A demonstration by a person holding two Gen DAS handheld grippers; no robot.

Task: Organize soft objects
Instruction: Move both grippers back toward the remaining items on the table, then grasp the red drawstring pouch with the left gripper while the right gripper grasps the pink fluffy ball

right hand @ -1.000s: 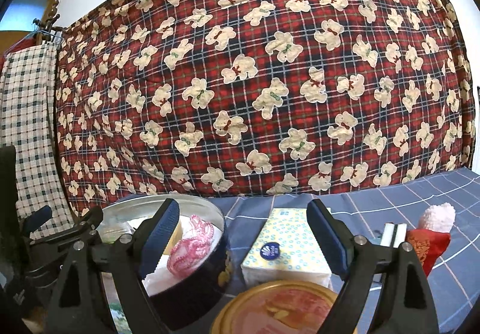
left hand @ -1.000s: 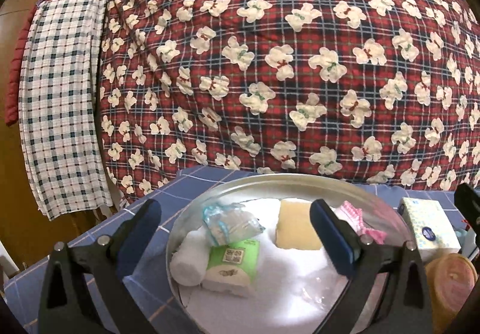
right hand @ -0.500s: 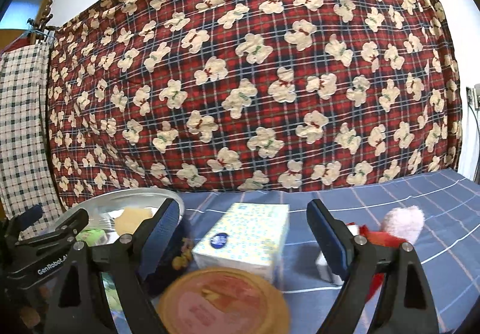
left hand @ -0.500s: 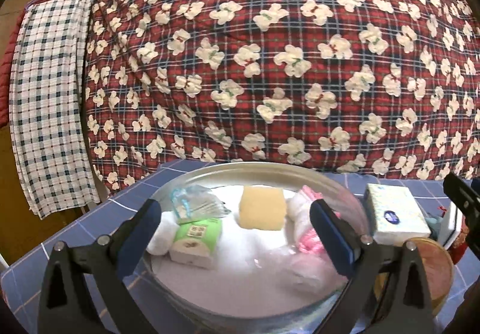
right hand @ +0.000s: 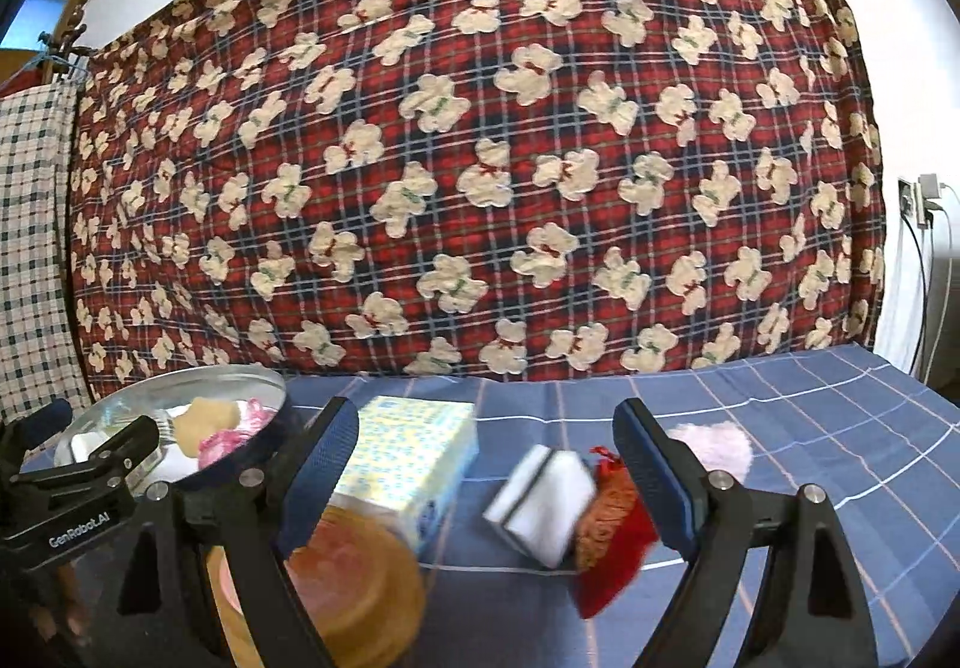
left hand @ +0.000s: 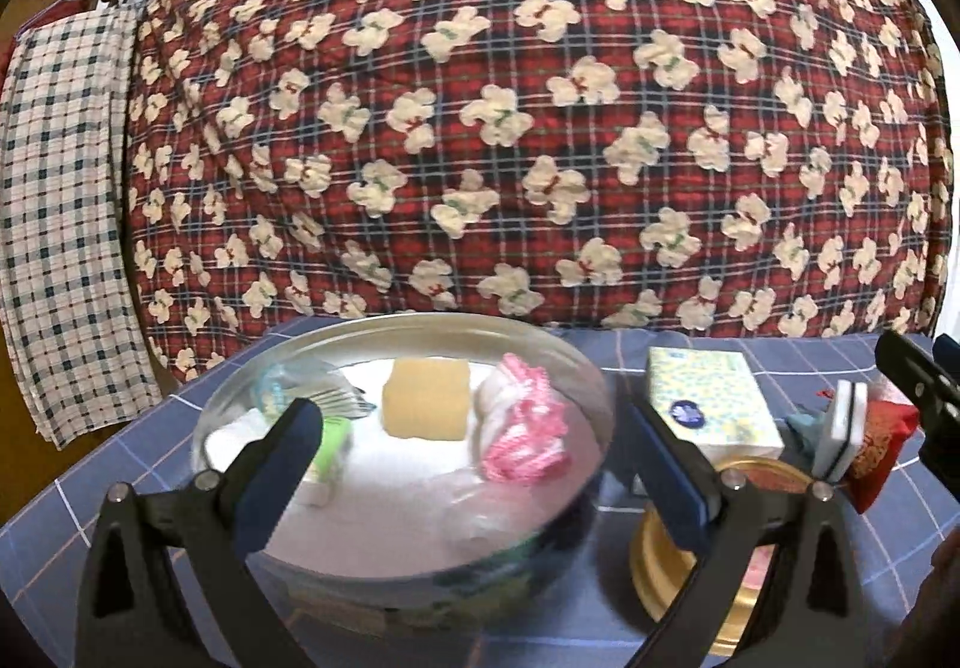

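Observation:
A round metal tin holds a yellow sponge, a pink-and-white knitted piece, a green tissue pack and a white roll. My left gripper hovers open in front of the tin with nothing between its fingers. My right gripper is open too. Beyond its fingers lie a white sponge with a dark stripe and a red pouch. A pink fluffy heart lies behind the right finger. A patterned tissue pack sits to the left.
A gold lid lies in front of the tissue pack. A red plaid quilt with bears hangs behind the blue checked tablecloth. A checked cloth hangs at the left. A wall socket with cables is at the right.
Both grippers have slid rightward along the table. The tin has drifted left in both views. The white sponge and red pouch now sit between the right fingers.

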